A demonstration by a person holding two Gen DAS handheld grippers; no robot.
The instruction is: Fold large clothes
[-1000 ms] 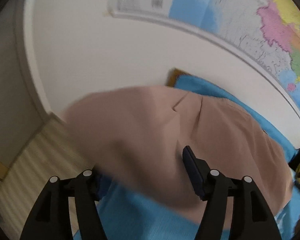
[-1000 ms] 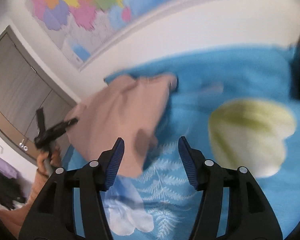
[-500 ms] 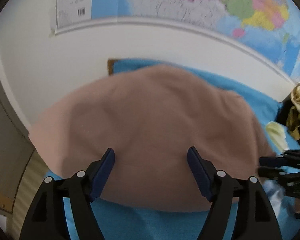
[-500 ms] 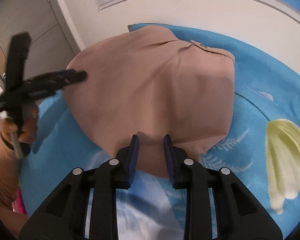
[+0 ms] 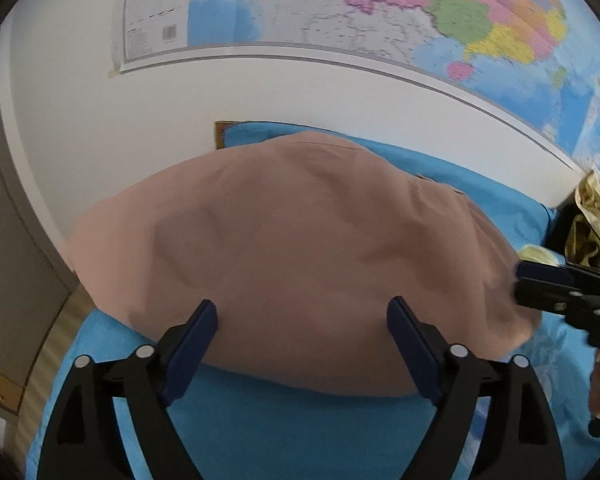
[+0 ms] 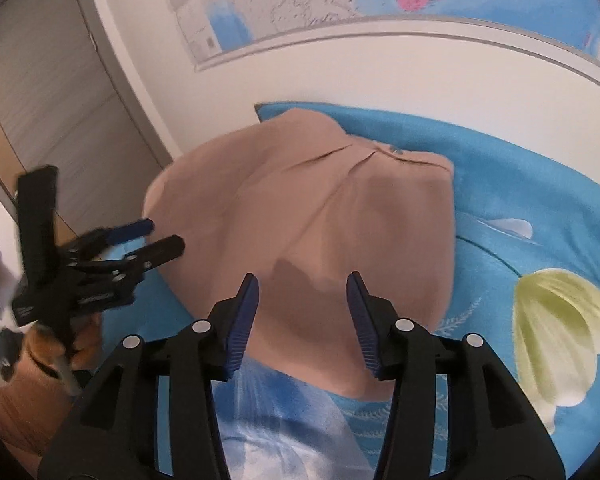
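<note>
- The tan garment (image 5: 300,248) lies in a broad mound on the blue bedsheet (image 5: 284,428), its far edge close to the white wall (image 5: 260,92) under the map (image 5: 380,4). A seam or placket with a small button shows near its far end in the right wrist view.
- The left gripper (image 5: 302,316) has its jaws wide apart and opening — the near hem of the garment lies beyond the pads, and nothing is clamped.
- The right gripper (image 6: 302,292) is also opening, its jaws partly spread over the near edge of the cloth; the pads do not appear to press on any fabric.
- My reading is that a fold has just been laid down and both tools are letting go.
- Risks from here:
  - The cloth looks puffed and uneven rather than flat, so a further fold made on top could trap air and creases and come out lopsided.
  - A pad could snag the loose hem as a gripper pulls away and drag the layer open.
  - When either gripper re-grips, it may pinch the blue bedsheet with the garment, since the two lie touching — lifting would then pull the bedding up.
  - The far edge sits near the wall, leaving little room to smooth that side.
</note>
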